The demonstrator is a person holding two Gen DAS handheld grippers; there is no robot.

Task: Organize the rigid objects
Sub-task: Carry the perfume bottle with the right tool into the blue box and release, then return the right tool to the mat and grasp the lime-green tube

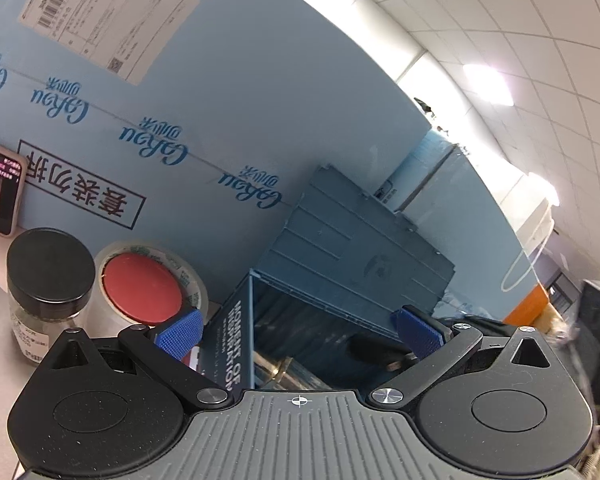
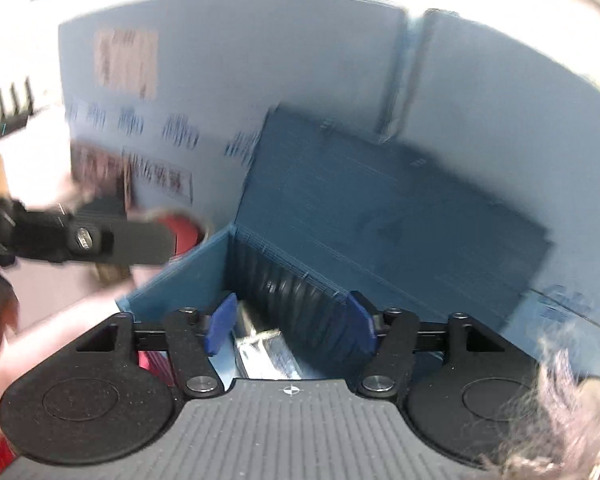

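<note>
My left tongs [image 1: 300,330] are wide open and hold nothing, right over the dark blue cardboard box [image 1: 312,320]. My right tongs [image 2: 290,326] are half open and empty, above a shiny silver thing [image 2: 260,344] in that box.

The left gripper [image 1: 298,330] holds its blue pads wide apart over the open dark blue box [image 1: 256,320], and nothing is between them. To the left stand a glass jar with black lid [image 1: 48,276] and, touching it, a roll of clear tape [image 1: 152,284] with a red centre. Behind them rises a big light blue carton [image 1: 204,92] with a phone [image 1: 0,188] leaning against it
</note>
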